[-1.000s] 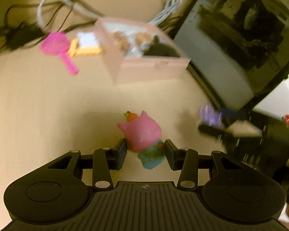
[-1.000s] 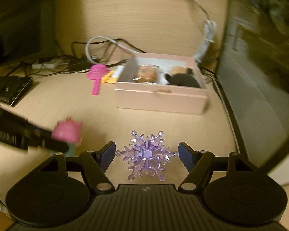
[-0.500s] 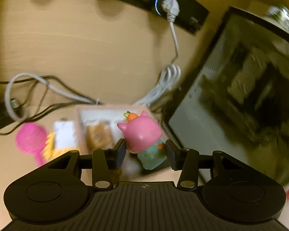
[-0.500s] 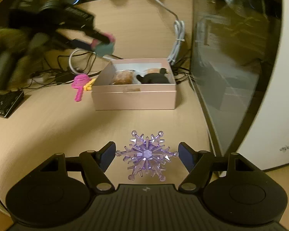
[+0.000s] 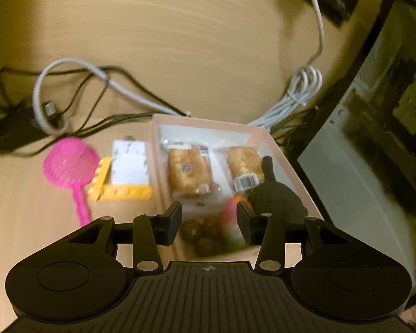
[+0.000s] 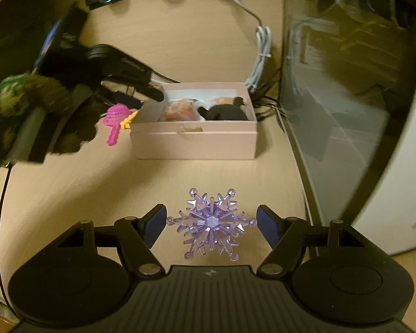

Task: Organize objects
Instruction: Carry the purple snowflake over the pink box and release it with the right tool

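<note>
Pale wood worktop (image 6: pixel 69 194) carries everything, with a dark glass panel (image 6: pixel 346 69) along its right side. A pink box (image 6: pixel 197 141) stands open at the back. Inside are two wrapped pastries (image 5: pixel 188 170), a black object (image 5: pixel 277 199) and some brown balls (image 5: pixel 202 233).

The left claw (image 5: pixel 209 222) hangs over the near end of the box. Its jaws have just closed a little, yet they are released. The pink toy (image 5: pixel 229 216) is a blur lower down inside the box, seen in the gap between the fingers, and the pads do not press on it.

The right claw (image 6: pixel 210 222) hovers above bare worktop, well short of the box, grasping a purple snowflake (image 6: pixel 209 223) by its side tips.

Left of the box lie a pink brush (image 5: pixel 69 162) and, just beside it, a yellow-edged card (image 5: pixel 127 166). A white cable (image 5: pixel 299 91) is bundled behind the box.
</note>
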A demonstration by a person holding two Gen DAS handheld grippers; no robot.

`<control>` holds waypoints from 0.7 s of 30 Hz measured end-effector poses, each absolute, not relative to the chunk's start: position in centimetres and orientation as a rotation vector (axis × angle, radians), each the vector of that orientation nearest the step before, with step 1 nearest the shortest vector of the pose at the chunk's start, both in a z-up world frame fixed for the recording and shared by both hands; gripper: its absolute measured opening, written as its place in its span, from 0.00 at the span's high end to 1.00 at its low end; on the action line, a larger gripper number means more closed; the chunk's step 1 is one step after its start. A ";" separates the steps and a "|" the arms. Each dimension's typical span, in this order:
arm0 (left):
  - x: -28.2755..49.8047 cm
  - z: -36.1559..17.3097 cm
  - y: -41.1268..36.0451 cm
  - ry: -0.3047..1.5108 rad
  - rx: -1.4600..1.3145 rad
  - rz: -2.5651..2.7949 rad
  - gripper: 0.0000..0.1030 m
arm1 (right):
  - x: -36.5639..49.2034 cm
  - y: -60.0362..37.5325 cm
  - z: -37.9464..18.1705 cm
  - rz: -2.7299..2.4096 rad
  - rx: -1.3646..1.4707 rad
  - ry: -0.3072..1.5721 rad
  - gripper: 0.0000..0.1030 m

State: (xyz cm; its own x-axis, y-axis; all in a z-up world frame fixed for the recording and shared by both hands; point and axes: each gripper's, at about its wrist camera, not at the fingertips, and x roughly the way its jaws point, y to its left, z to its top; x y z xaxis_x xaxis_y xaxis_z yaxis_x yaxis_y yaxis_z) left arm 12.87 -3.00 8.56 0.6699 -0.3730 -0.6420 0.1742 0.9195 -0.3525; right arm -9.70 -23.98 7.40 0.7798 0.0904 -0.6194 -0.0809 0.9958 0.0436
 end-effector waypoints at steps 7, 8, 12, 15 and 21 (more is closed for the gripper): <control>8.3 7.0 1.6 0.889 -0.402 -0.311 0.54 | -4.0 -22.8 10.3 0.121 0.036 0.632 0.30; 7.4 6.8 2.1 0.890 -0.392 -0.294 0.55 | -3.0 -22.5 11.1 0.122 0.032 0.612 0.30; 3.9 6.3 4.2 0.869 -0.390 -0.245 0.56 | 2.1 -21.1 13.7 0.102 -0.002 0.530 0.30; 1.8 6.8 5.3 0.813 -0.327 -0.242 0.56 | 6.8 -20.3 15.2 0.072 0.018 0.490 0.30; -0.2 8.3 7.6 0.701 -0.315 -0.224 0.56 | 13.6 -18.8 15.1 0.002 -0.044 0.535 0.11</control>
State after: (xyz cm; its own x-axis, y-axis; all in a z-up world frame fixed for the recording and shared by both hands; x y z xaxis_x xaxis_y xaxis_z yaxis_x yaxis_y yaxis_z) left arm -0.23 7.62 8.26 0.7432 -0.3056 -0.5953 0.0965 0.9293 -0.3566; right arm 13.64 -18.84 15.12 0.8603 -0.0090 -0.5097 -0.0137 0.9991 -0.0409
